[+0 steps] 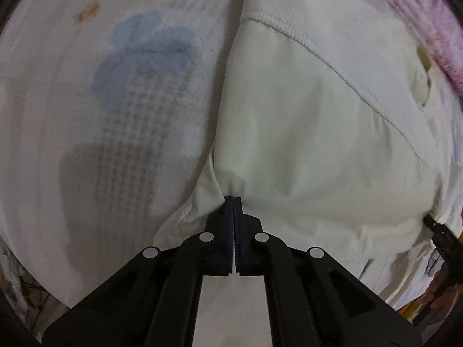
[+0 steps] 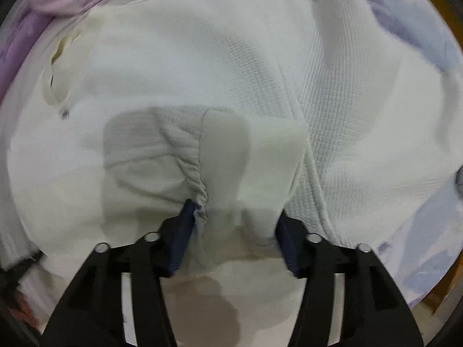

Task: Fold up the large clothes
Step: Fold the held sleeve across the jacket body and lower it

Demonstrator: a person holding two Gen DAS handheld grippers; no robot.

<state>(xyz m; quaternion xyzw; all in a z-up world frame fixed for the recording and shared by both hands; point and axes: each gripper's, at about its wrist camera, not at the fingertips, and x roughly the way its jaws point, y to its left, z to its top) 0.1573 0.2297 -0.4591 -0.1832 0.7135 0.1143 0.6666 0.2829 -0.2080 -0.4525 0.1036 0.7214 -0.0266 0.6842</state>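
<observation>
the left tool (image 1: 233, 199) is clamped tight on a pinch of the cream garment (image 1: 303, 133) at its near edge, the cloth puckering into the closed tips. the right tool (image 2: 235, 211) stands with its jaws apart around a bunched fold of the same garment (image 2: 185, 66); the blue pads (image 2: 182, 231) sit at either side of the cloth, and whether they press on it i cannot tell, so i would not count that side as held. to do this fold well, i judge the right side should close firmly on the gathered edge first, then both hands should lift evenly and carry the edge across with the cloth taut between them, so no slack drags or creases underneath. the garment lies spread on a white waffle-textured bedspread (image 1: 72, 110) with a blue flower print (image 1: 144, 57), which looks soft and likely to catch a dragged hem. a pink-purple fabric (image 1: 434, 23) lies along the far edge, and a strip of brown wood (image 2: 445, 31) shows past the bedspread.
</observation>
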